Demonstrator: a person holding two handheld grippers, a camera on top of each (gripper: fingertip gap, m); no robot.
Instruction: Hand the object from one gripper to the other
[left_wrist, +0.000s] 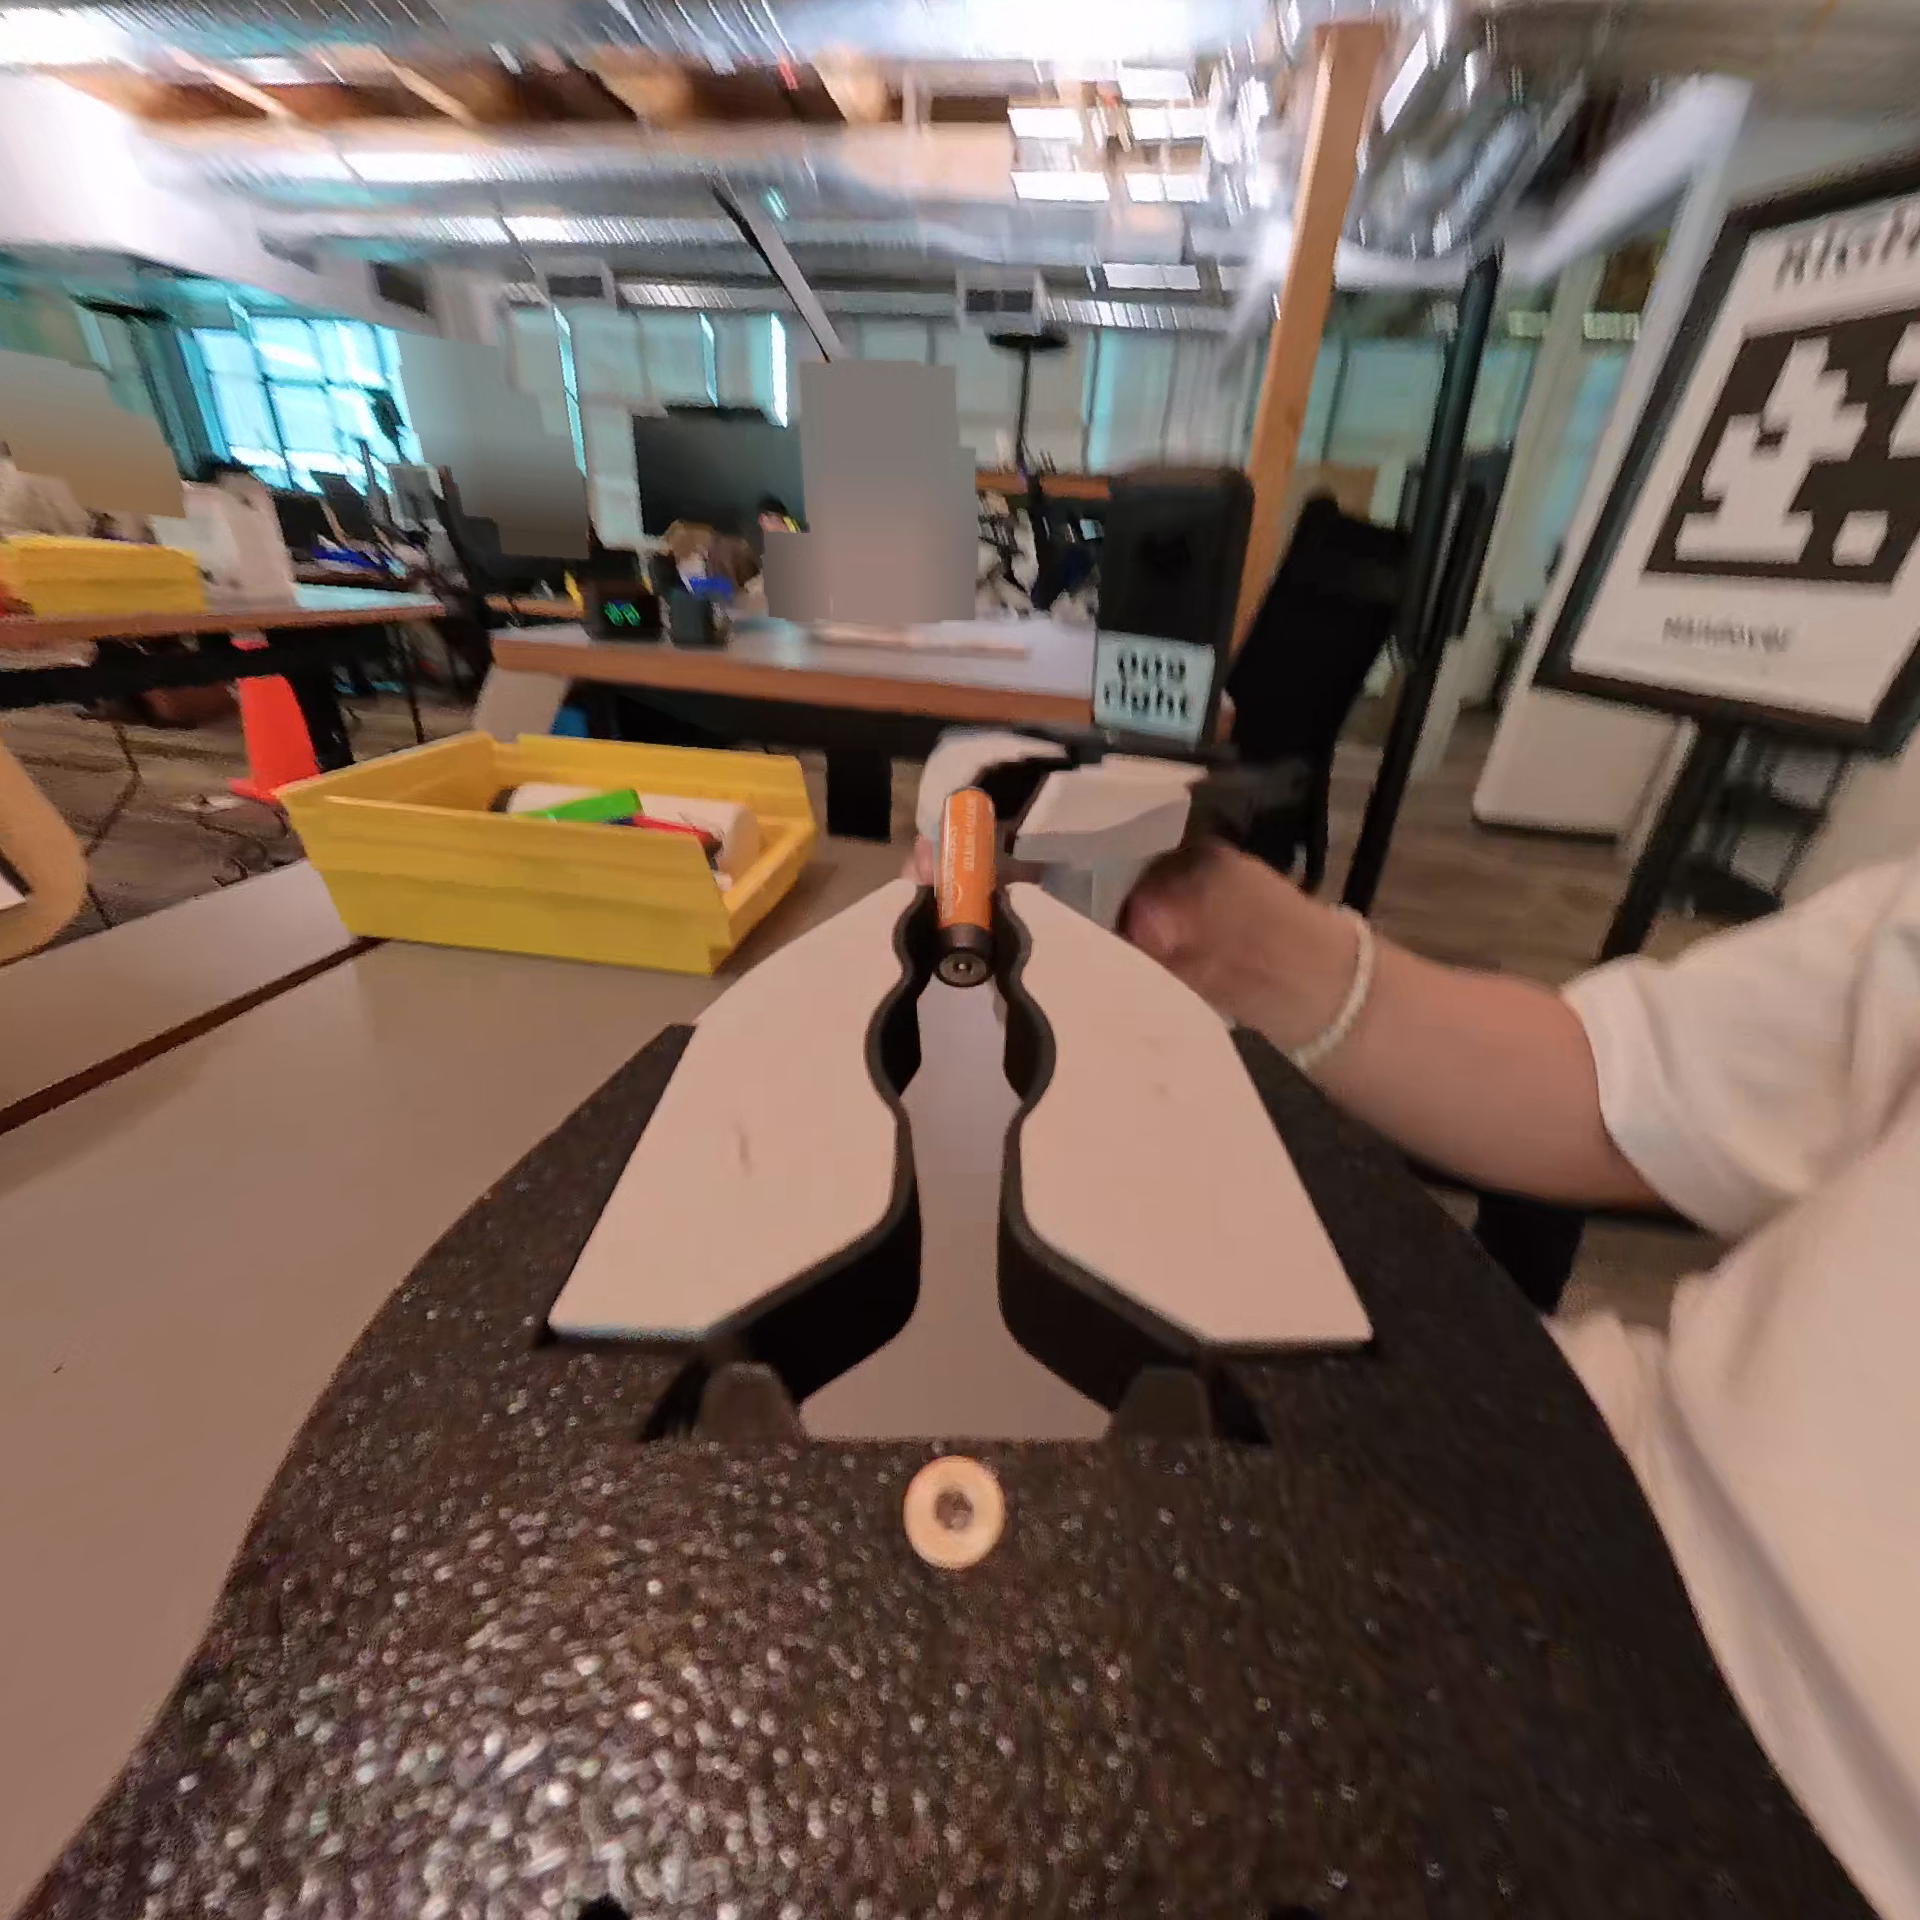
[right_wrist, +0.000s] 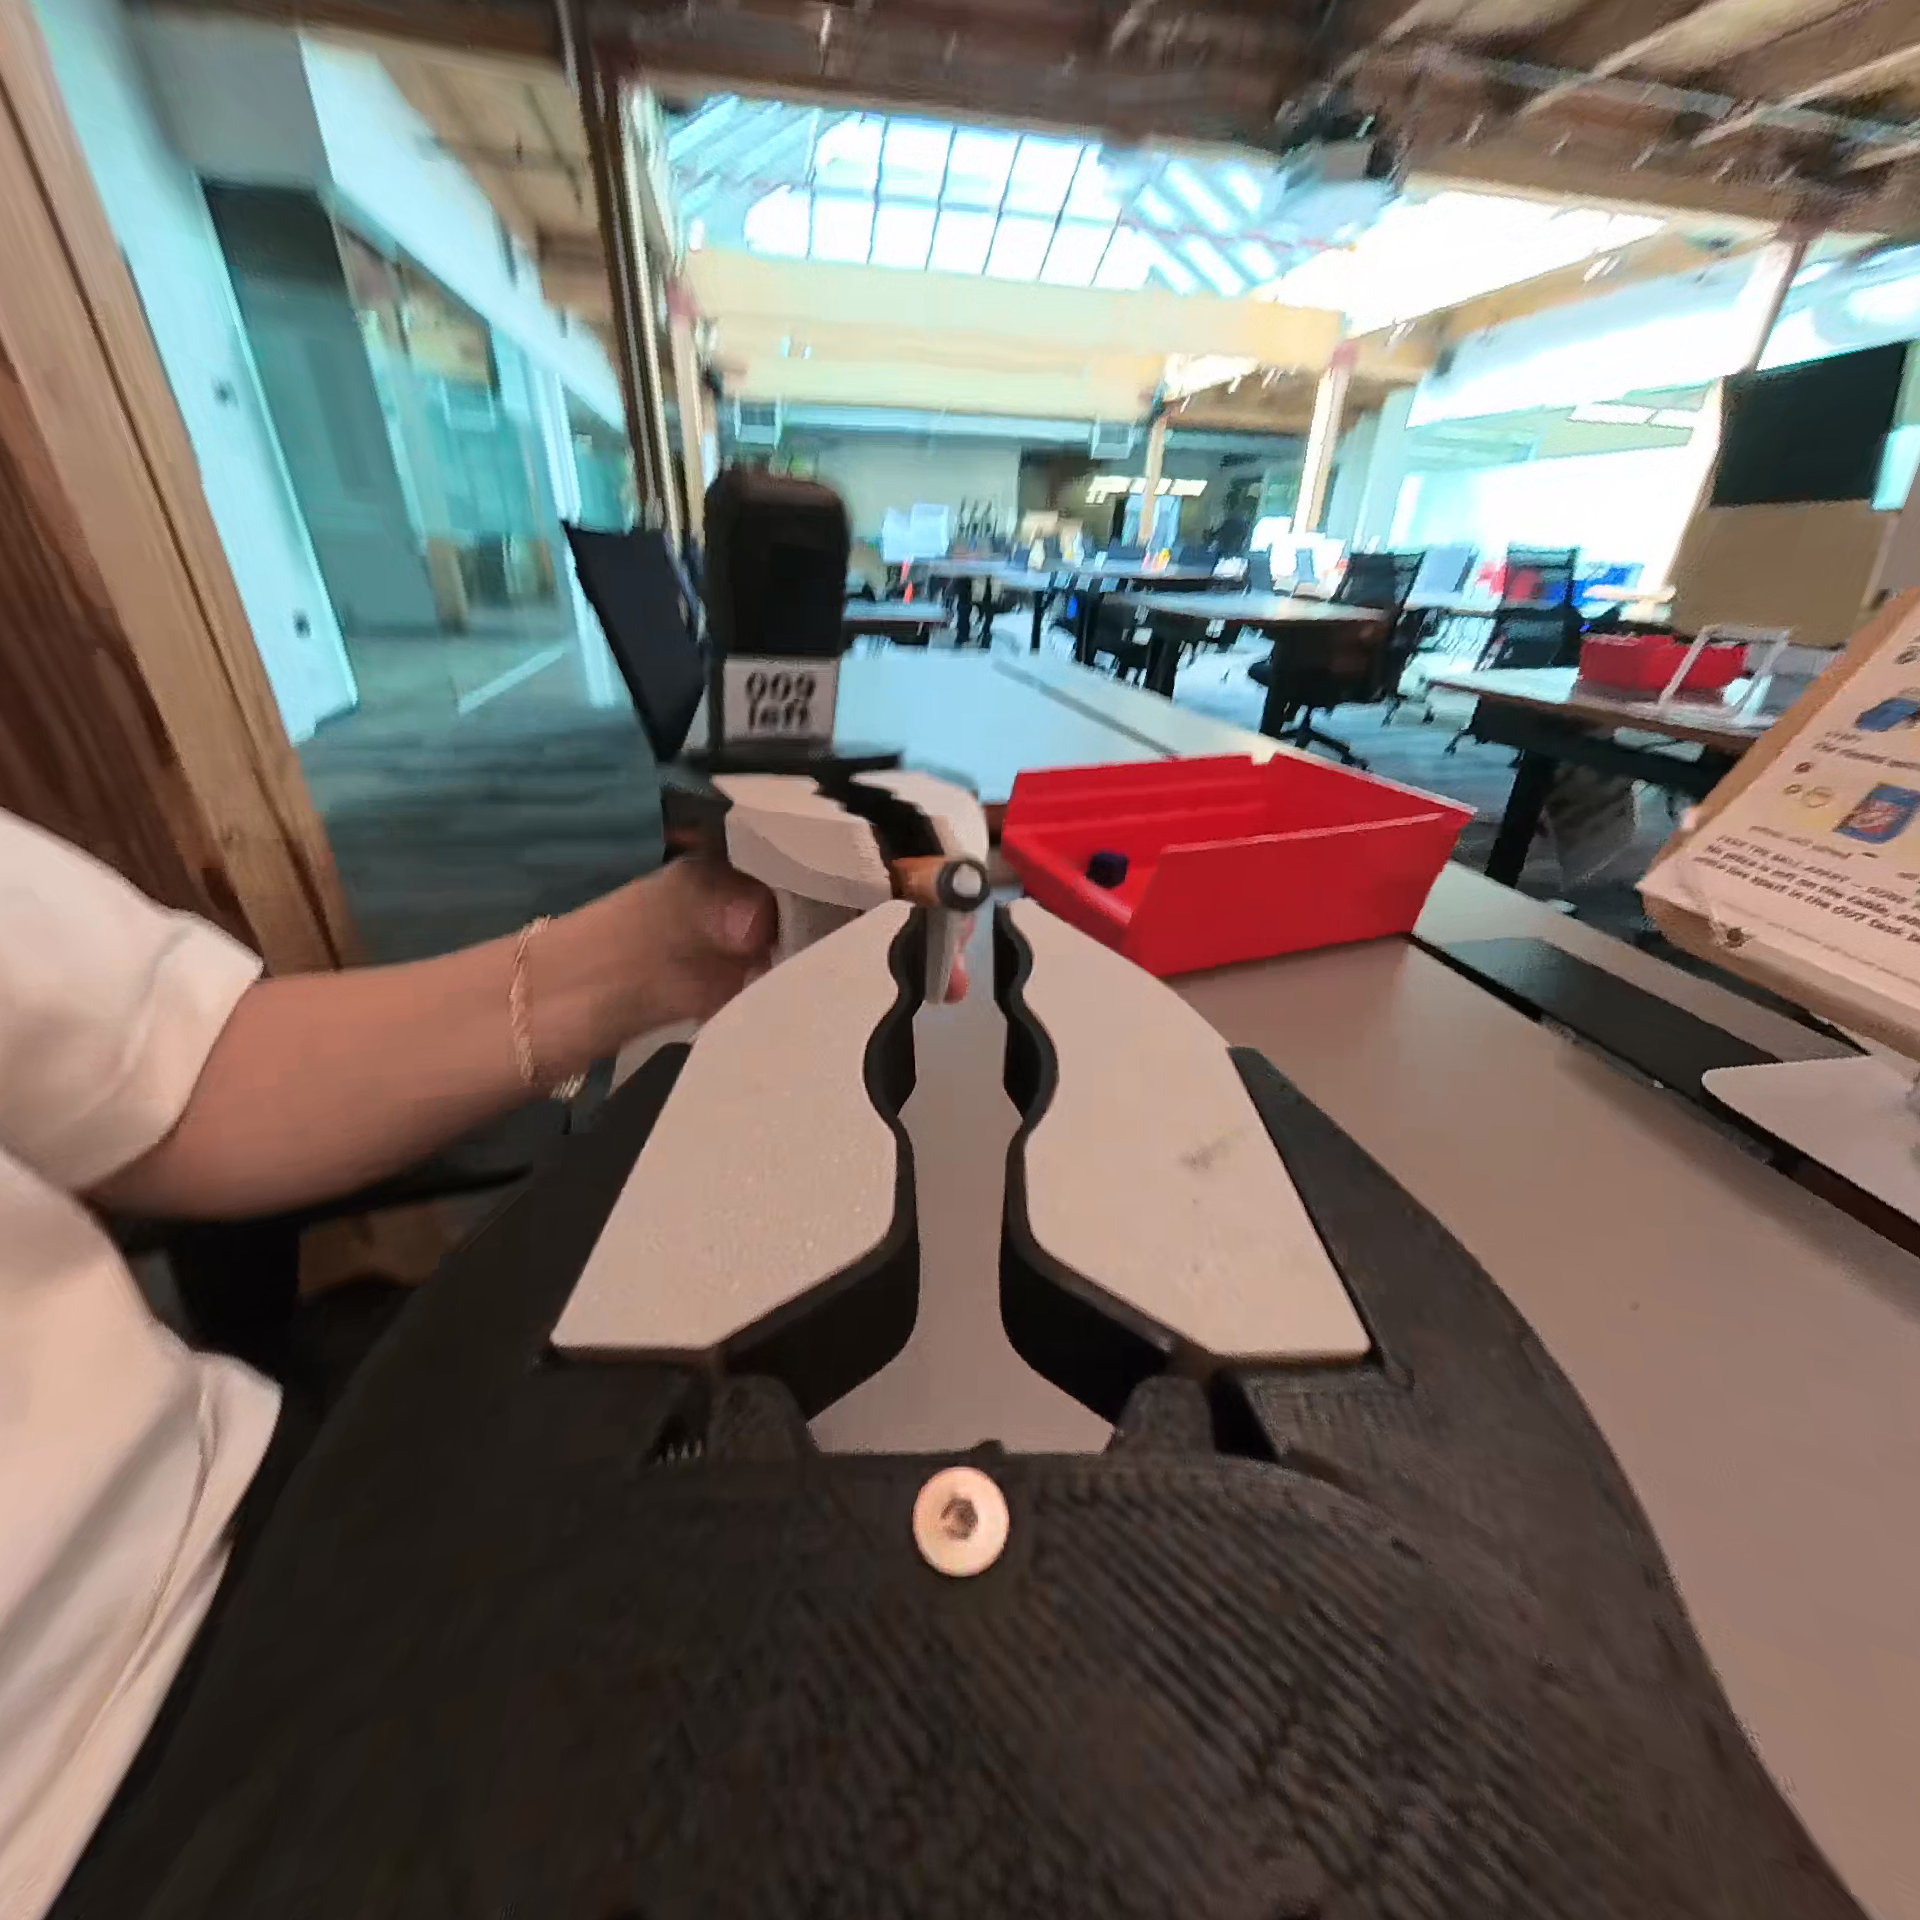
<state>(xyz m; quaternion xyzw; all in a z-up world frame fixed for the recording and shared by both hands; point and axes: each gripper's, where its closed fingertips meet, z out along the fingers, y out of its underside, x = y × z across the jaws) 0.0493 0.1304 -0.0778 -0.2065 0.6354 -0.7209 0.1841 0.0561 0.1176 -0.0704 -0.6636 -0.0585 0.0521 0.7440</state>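
At frame centre, the left gripper (left_wrist: 961, 935) has its jaws clamped on the orange battery (left_wrist: 964, 881), long axis pointing away. The right gripper (right_wrist: 956, 920) meets it tip-to-tip; its jaws' grip is unclear.

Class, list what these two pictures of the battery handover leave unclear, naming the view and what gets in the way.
- Left wrist view: the items in the yellow bin. Its front wall hides their lower parts, and blur hides the rest.
- Right wrist view: the small dark object in the red bin. It is too small and blurred to name.
- Right wrist view: most of the battery. The left gripper covers it.
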